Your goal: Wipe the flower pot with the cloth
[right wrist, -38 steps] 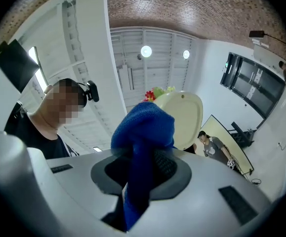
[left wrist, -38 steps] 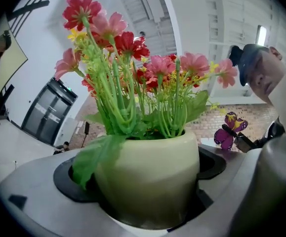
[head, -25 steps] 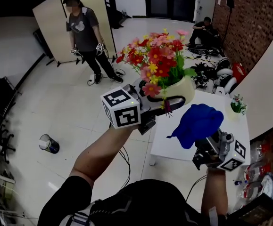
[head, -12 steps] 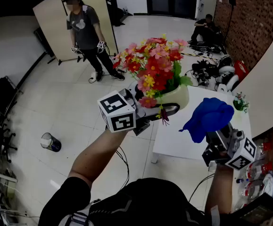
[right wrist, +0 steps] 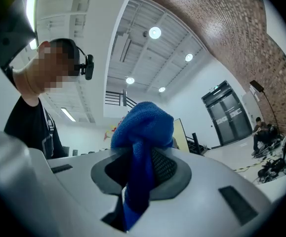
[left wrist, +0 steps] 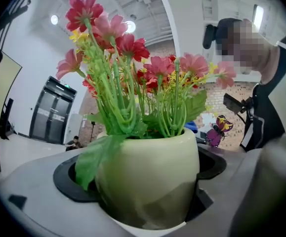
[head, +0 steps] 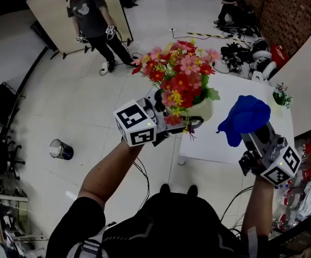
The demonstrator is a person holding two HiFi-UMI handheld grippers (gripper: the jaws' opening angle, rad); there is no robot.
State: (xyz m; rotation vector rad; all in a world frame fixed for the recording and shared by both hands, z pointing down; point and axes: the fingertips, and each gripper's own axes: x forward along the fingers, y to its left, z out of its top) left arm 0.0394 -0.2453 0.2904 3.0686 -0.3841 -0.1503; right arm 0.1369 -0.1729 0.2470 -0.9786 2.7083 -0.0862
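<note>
The left gripper is clamped on the cream flower pot, one jaw on each side of its rounded body. The pot is held upright and lifted off the white surface, so the artificial flowers stand clear above it. That grip low on the sides leaves the outward face of the pot bare, which I take to be the part offered for wiping. The right gripper is closed on a blue cloth, pinching a lower fold so that a rounded wad bulges out past the jaw tips; that looks like a ready pad for rubbing. Pot and cloth are level with each other and near, but a gap shows between them, so from here I would say the wiping contact has not been made. Further out, a small potted plant sits at the far corner of the surface, a bin stands on the floor, and another person stands well off with grippers of their own.
</note>
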